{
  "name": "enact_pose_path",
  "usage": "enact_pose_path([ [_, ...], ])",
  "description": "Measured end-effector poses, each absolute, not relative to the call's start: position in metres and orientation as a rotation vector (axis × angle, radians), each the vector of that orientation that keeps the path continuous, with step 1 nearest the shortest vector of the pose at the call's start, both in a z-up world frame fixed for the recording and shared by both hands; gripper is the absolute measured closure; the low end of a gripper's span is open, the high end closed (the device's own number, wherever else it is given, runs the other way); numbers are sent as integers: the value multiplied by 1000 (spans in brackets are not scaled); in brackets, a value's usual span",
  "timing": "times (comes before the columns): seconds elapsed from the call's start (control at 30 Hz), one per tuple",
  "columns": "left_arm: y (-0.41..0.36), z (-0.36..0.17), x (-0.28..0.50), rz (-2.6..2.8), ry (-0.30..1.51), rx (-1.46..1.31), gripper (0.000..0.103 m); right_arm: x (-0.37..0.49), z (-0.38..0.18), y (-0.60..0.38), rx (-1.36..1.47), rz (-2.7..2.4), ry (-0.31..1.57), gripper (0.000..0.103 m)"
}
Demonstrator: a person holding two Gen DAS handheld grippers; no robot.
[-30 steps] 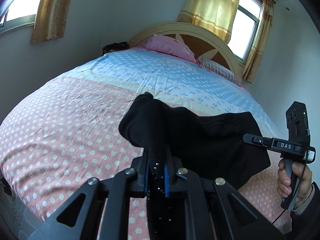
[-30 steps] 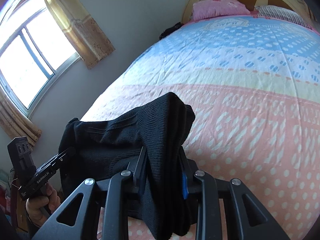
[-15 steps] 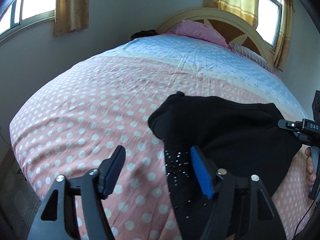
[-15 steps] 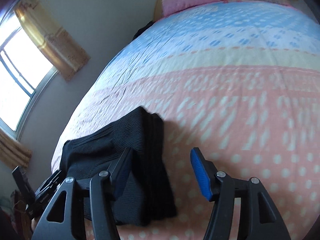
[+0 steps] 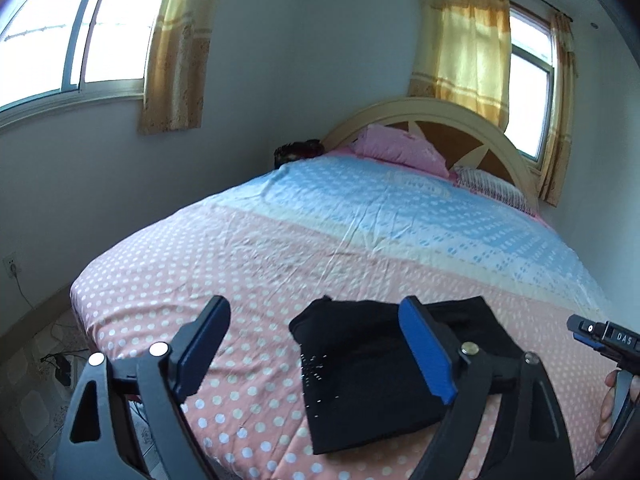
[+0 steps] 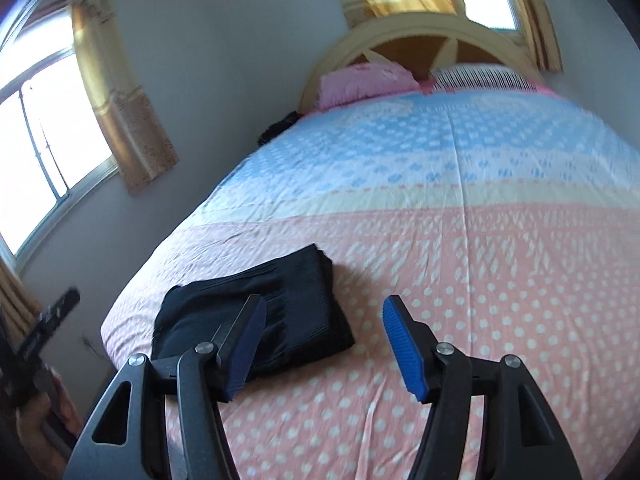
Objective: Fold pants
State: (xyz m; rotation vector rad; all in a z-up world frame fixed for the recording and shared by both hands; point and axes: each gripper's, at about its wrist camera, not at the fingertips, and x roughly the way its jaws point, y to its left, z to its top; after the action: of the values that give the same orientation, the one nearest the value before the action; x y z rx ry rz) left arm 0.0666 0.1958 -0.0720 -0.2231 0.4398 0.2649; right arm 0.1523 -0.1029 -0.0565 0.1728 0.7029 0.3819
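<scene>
The folded black pants [image 5: 372,376] lie partly masked behind the left claw's [image 5: 316,356] blue pad, the near hem hidden. The right claw [image 5: 600,338] is cut by the frame's edge, only its tip showing. A dark heap [image 5: 298,151] beside the headboard [image 5: 420,114] is too small to identify.

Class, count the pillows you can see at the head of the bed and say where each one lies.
2. A pink pillow lies against the headboard on the window-wall side; a striped pillow lies beside it, toward the other side. Others may be hidden.
</scene>
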Motion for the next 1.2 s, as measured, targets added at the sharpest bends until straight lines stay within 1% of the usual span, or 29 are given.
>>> enact_pose_path([
  [0.07, 187, -57, 59, 239, 402, -211, 11, 129, -43, -93, 113, 406, 660, 40],
  [0.13, 181, -48, 53, 225, 372, -205, 4, 108, -30, -86, 68, 416, 617, 40],
  [0.2, 176, -41, 49, 216, 348, -200, 1, 94, -21, -84, 46, 421, 582, 40],
  [0.37, 165, -32, 44, 199, 325, -184, 0, 78, -8, -84, 31, 422, 553, 40],
  [0.63, 161, -35, 45, 199, 326, -183, 0, 68, -6, -84, 16, 410, 532, 40],
  [0.67, 161, -35, 45, 199, 326, -182, 0, 67, -6, -84, 16, 407, 529, 38],
  [0.7, 160, -35, 45, 199, 328, -179, 0, 67, -6, -84, 16, 406, 527, 34],
  [0.77, 159, -34, 44, 200, 330, -174, 0, 65, -5, -84, 19, 401, 518, 31],
  [1.2, 149, -37, 48, 192, 356, -138, 0, 61, -6, -86, 16, 410, 506, 31],
])
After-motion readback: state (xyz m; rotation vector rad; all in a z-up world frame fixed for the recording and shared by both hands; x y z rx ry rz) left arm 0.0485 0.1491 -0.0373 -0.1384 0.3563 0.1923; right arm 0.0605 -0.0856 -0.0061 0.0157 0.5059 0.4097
